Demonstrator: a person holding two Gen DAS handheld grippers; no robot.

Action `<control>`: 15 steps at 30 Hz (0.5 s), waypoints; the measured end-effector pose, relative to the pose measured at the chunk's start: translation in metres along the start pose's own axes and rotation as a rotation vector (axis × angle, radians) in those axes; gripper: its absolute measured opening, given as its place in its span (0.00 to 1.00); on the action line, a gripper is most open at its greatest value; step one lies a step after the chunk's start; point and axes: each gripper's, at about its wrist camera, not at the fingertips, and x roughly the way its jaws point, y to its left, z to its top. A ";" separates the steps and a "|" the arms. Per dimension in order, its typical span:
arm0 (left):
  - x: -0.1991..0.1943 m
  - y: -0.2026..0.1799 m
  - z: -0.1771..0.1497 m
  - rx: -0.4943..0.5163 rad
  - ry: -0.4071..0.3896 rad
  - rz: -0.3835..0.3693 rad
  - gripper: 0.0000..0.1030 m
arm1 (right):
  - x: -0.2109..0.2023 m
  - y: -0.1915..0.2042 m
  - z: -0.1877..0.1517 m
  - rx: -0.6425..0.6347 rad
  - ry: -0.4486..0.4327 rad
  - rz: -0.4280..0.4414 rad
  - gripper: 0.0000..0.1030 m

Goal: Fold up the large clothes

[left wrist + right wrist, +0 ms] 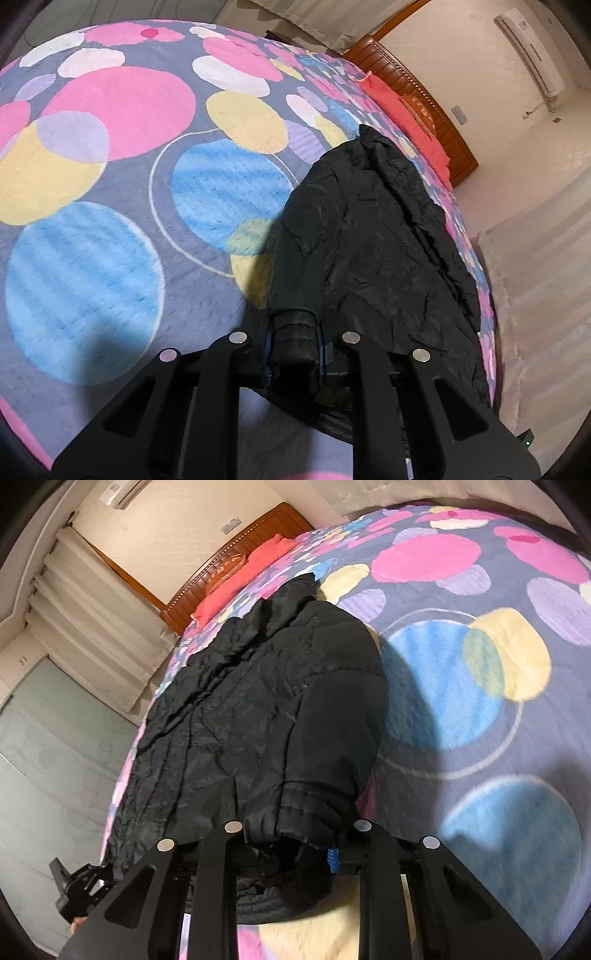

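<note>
Two grips are set, both on the black padded jacket [373, 229]. My left gripper [295, 349] is clamped on a bunched, ribbed cuff or hem edge, and my right gripper [295, 840] is pinched on a stitched cuff of a sleeve [325, 738], a blue pad [333, 860] showing at one finger. I judge this as the start of a fold: edges taken, cloth not yet carried over. Next I would lift both holds together and bring them across the jacket's body, keeping the slack even so the puffy fabric does not slide out. Which edge my left holds I cannot quite tell; the dark folds hide it. Beyond the jacket's crinkled, quilted shell spreads the fleecy bedspread [129, 229] with its big pastel circles, and past the jacket's far end lie red pillows [410, 125] against a wooden headboard [424, 96].
</note>
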 end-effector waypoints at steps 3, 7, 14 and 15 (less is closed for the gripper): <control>-0.016 0.000 -0.003 0.006 0.006 -0.021 0.15 | -0.012 -0.001 -0.005 0.012 0.009 0.026 0.23; -0.044 -0.006 -0.003 0.010 -0.009 -0.069 0.13 | -0.029 0.003 -0.003 0.030 0.003 0.084 0.23; -0.052 -0.049 0.030 0.062 -0.068 -0.160 0.12 | -0.037 0.043 0.039 -0.021 -0.060 0.216 0.22; -0.049 -0.056 0.039 0.059 -0.068 -0.173 0.12 | -0.036 0.052 0.048 -0.036 -0.077 0.234 0.22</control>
